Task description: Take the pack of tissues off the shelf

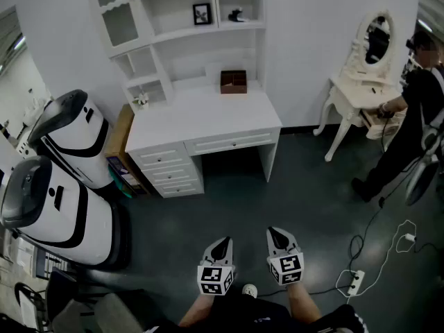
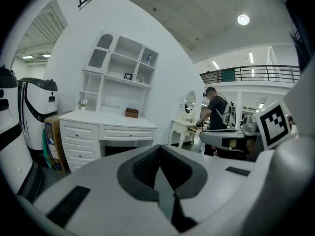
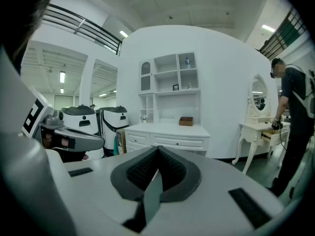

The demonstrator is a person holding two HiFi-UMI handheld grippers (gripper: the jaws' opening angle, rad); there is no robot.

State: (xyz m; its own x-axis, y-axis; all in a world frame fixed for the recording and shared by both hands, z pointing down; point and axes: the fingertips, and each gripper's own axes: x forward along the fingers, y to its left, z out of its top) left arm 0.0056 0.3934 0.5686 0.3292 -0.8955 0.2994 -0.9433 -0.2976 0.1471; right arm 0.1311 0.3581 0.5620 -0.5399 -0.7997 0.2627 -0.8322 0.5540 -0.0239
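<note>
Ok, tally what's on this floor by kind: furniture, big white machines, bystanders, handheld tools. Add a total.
Furniture: 2, desk and dressing table
White machines: 2, rear machine and front machine
Bystanders: 1, person
Tools: 2, left tool and right tool, both shut and empty
Total: 7

- Bright, even indoor light; a round white ceiling lamp (image 2: 243, 19) glares at one o'clock in the left gripper view.
- Soft shadow under the white wooden desk (image 1: 208, 120).
- Fisheye bending, black corners at every edge.
</note>
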